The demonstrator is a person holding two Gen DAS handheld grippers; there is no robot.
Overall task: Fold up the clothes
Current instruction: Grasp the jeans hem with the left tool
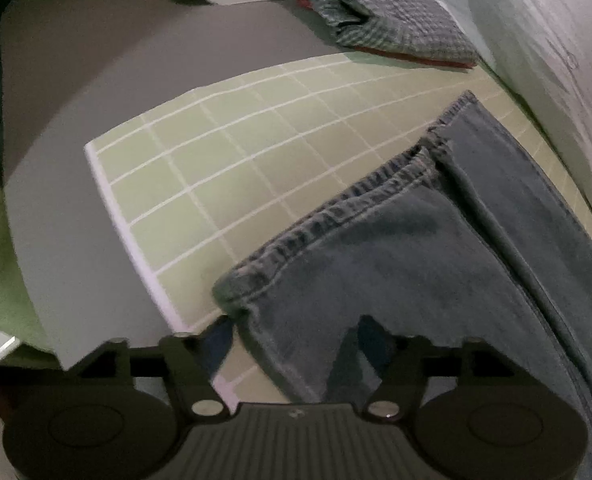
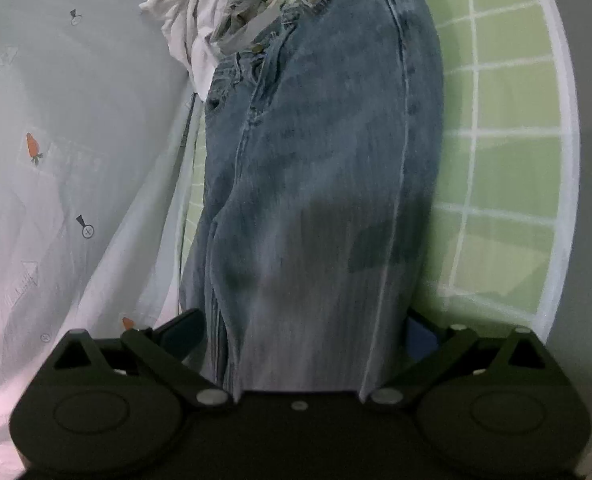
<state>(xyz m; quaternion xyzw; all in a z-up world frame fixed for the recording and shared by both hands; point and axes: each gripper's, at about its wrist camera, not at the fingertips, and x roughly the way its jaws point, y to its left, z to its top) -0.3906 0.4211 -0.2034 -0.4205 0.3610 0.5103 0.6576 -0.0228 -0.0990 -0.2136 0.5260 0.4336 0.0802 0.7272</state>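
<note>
A pair of faded blue denim jeans (image 2: 319, 184) lies stretched along a pale green cutting mat ruled with white grid lines (image 1: 224, 168), which rests on the grey surface (image 1: 68, 92). The legs seem laid one over the other, so the first lengthwise fold looks done and the next step would likely be a crosswise fold.

In the left wrist view, the hems of the jeans lie on the near right part of the mat, and the left gripper (image 1: 292, 332) hangs over one hem corner with its jaws spread, one either side of the cloth and not visibly pressing it. This is the natural place to pinch the hem for lifting.

In the right wrist view, the right gripper (image 2: 299, 328) stands spread to its widest, straddling the leg, with denim between the jaws but no grip showing.

At the far end, a folded grey checked cloth (image 1: 391, 20) sits clear of the mat, probably finished. A crumpled white and grey heap of clothes (image 2: 216, 20) lies beyond the waistband, beside a pale sheet printed with small carrots (image 2: 68, 152).
</note>
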